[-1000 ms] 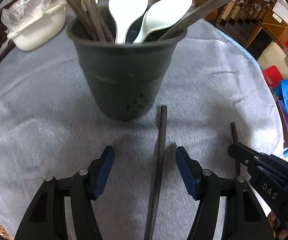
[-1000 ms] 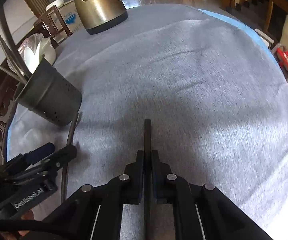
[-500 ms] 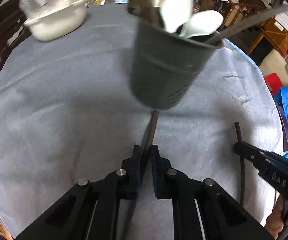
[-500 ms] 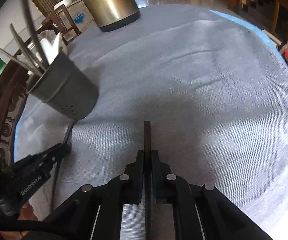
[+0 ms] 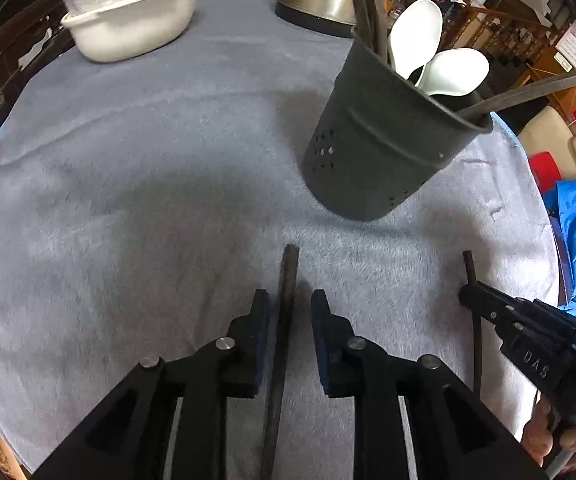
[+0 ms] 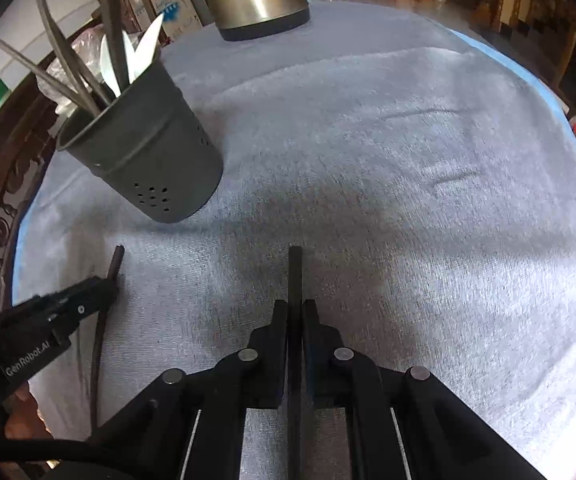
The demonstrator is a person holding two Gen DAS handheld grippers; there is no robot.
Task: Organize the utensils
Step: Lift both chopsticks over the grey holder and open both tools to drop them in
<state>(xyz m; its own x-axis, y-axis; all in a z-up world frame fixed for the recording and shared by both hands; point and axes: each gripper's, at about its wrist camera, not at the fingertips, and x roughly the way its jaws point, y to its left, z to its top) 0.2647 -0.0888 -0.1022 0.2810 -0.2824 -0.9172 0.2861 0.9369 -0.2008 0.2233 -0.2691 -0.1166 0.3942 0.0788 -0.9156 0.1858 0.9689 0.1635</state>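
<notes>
Chopstick [image 5: 284,332] between parted left jaws, seemingly loose; right jaws clamp second chopstick [image 6: 295,280]

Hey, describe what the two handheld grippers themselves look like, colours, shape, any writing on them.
Both are matte black plastic with angular linkage arms and round silver pivot pins. The left gripper has dark blue pads on its fingers; seen from the right wrist view, white "GenRobot.AI" lettering runs along its side. The right gripper looks the same, with white "DAS" lettering on its body. Bare fingers of the person's hand wrap the grey handle.
</notes>
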